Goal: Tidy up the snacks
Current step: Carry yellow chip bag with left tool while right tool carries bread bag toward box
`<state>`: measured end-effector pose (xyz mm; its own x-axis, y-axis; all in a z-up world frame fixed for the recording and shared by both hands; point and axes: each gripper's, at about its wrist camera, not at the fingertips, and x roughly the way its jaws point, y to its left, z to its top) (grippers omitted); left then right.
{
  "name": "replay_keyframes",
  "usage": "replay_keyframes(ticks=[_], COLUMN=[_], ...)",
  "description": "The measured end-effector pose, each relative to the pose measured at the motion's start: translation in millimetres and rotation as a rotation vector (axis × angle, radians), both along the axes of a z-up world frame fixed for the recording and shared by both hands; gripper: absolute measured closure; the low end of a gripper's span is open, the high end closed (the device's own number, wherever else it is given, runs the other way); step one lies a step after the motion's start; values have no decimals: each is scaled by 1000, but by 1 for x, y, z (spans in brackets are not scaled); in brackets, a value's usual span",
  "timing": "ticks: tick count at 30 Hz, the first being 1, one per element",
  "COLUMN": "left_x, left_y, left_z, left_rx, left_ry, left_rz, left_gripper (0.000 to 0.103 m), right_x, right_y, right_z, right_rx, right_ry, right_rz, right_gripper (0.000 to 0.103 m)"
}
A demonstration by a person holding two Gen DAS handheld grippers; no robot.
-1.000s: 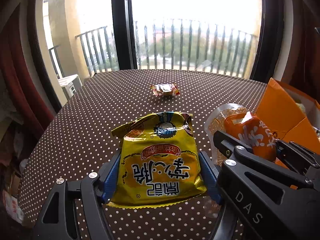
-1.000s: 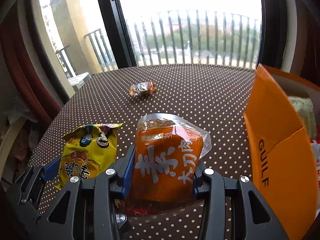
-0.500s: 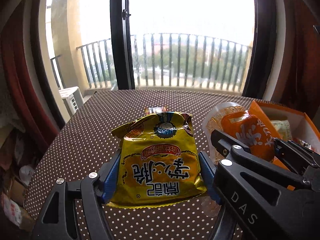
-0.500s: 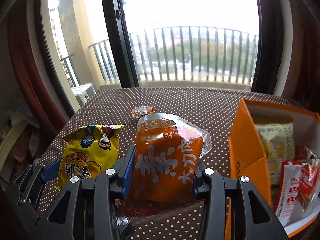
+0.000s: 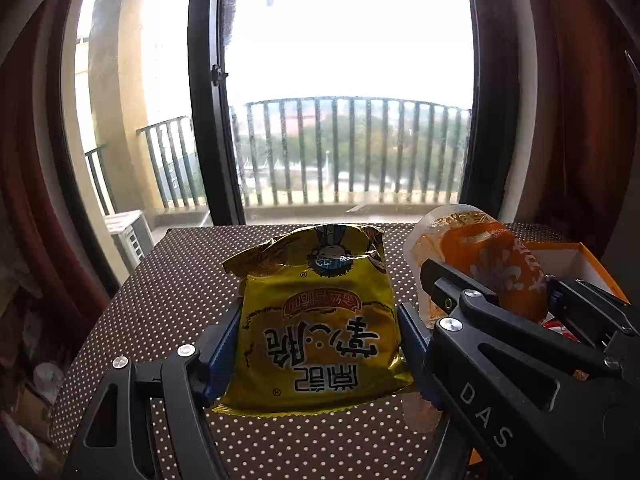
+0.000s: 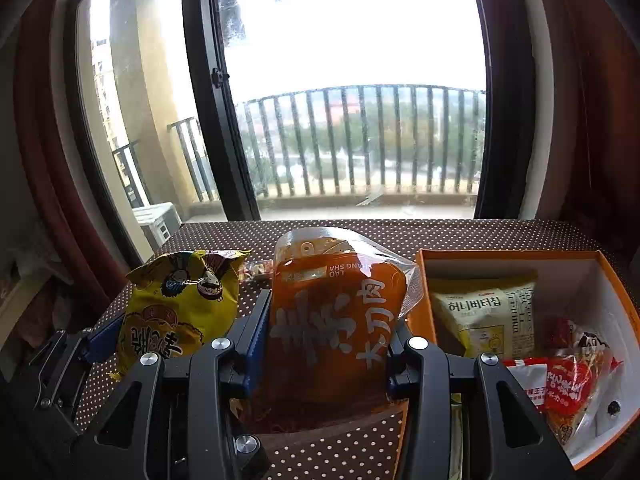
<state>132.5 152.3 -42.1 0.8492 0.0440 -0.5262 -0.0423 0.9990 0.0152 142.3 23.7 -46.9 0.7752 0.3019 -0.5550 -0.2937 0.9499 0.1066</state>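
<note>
The left tongs (image 5: 316, 344) point forward and tip down a little toward the surface (image 5: 160, 304), which has a brown cloth with white dots. Their two blue pads squeeze a yellow snack bag (image 5: 320, 320) from both sides, near its bottom end. The bag sticks out in front of the tongs with its crumpled top pointing at the window (image 5: 344, 120), and it looks lifted off the cloth. The right tongs (image 6: 326, 344) are just beside the left ones and tip down the same way. They pinch an orange snack pouch (image 6: 332, 320) between their blue pads, low on the pouch, so most of it stands out in front of them. In the right view the yellow bag sits just left of the orange pouch, with the left tongs' black frame low at the left edge. An orange box (image 6: 500, 254) with white inside walls lies open on the surface to the right of the orange pouch, very close to it. Inside the box are a pale chip bag (image 6: 488, 316) with Korean writing and red snack packs (image 6: 568, 388) in the near corner. A small candy wrapper (image 6: 256, 269) peeks out on the cloth between the two held snacks.
</note>
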Motion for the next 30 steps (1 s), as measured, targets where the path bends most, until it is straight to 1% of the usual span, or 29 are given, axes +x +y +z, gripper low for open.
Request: replay_keyframes(ticks=[9, 22, 23, 30], left_x=[3, 13, 21, 36], left_y=[-32, -80, -76, -104], left_z=[7, 9, 8, -2], left_rx=[11, 18, 16, 1], left_ry=[-32, -44, -43, -10], left_rz=[-79, -221, -231, -314], left_gripper=[29, 29, 29, 29], right_x=[5, 6, 4, 3], right_y=[-35, -96, -101, -131], right_z=[12, 15, 14, 8], right_rx=[14, 24, 25, 29], right_ry=[-36, -55, -57, -43], right_rz=[-70, -192, -201, -287], right_gripper=[55, 55, 55, 55])
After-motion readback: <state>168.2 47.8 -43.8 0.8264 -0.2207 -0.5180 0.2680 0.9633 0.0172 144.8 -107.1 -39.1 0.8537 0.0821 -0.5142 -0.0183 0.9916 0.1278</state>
